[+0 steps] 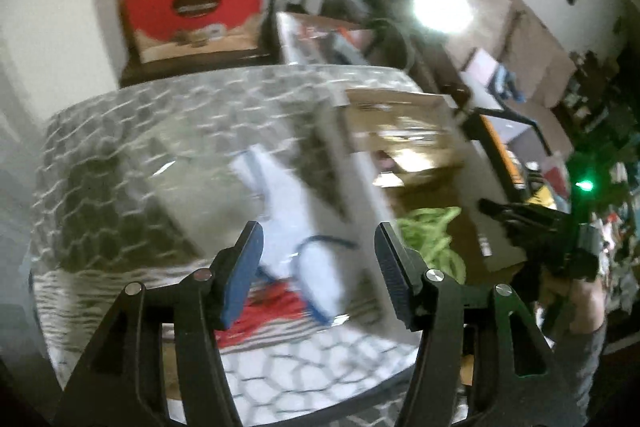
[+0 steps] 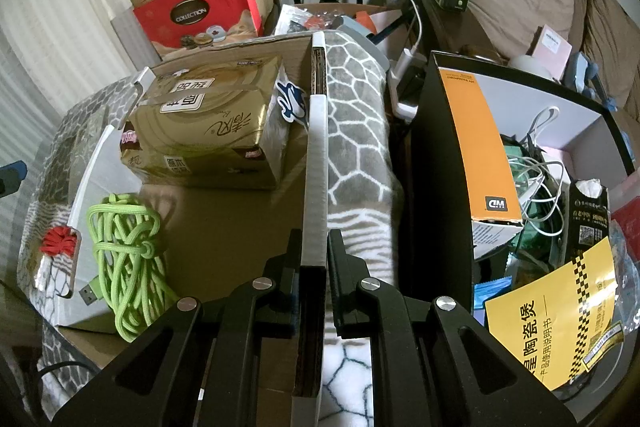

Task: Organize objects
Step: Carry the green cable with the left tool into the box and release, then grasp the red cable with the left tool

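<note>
Cardboard wall [image 2: 316, 163] between right fingers [image 2: 340, 267]

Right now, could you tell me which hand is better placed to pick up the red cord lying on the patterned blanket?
The left. The left gripper is open and empty, hovering over the red cord. The right gripper is shut on the cardboard box's wall, so it is occupied.

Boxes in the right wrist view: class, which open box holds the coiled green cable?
The brown cardboard box whose wall the right gripper clamps. It holds the green cable and gold tissue packs; the black box holds white wires instead.
</note>
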A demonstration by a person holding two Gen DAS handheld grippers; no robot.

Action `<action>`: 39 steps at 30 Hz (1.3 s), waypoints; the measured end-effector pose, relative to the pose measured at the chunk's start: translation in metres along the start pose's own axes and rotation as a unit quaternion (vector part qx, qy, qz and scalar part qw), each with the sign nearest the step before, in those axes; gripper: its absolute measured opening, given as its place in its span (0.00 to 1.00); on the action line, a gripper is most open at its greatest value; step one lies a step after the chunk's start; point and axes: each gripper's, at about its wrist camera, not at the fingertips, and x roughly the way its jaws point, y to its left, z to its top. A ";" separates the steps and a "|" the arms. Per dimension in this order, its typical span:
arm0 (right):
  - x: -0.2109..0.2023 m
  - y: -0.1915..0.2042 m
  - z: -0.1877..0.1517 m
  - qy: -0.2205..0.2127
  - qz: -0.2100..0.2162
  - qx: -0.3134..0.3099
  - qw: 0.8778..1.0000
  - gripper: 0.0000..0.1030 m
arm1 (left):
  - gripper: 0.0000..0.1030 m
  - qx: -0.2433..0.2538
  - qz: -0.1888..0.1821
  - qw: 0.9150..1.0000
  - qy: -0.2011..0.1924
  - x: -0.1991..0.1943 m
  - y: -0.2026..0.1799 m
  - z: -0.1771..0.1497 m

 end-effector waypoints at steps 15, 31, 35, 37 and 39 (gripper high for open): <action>0.000 -0.001 0.000 0.000 0.001 0.000 1.000 0.10 | 0.53 0.000 0.015 0.999 0.038 0.018 0.068 -0.040; -0.001 0.002 0.000 0.001 -0.001 -0.001 1.000 0.10 | 0.53 0.117 0.009 0.992 0.048 0.040 0.048 -0.068; -0.001 0.002 0.000 0.001 -0.002 -0.002 1.000 0.10 | 0.53 0.148 0.006 0.988 0.050 0.043 0.038 -0.074; 0.000 0.001 -0.001 0.002 -0.003 -0.003 1.000 0.10 | 0.53 0.158 0.014 0.986 0.049 0.045 0.036 -0.075; 0.000 0.002 -0.002 0.002 -0.004 -0.003 1.000 0.10 | 0.53 0.161 0.013 0.986 0.048 0.046 0.036 -0.075</action>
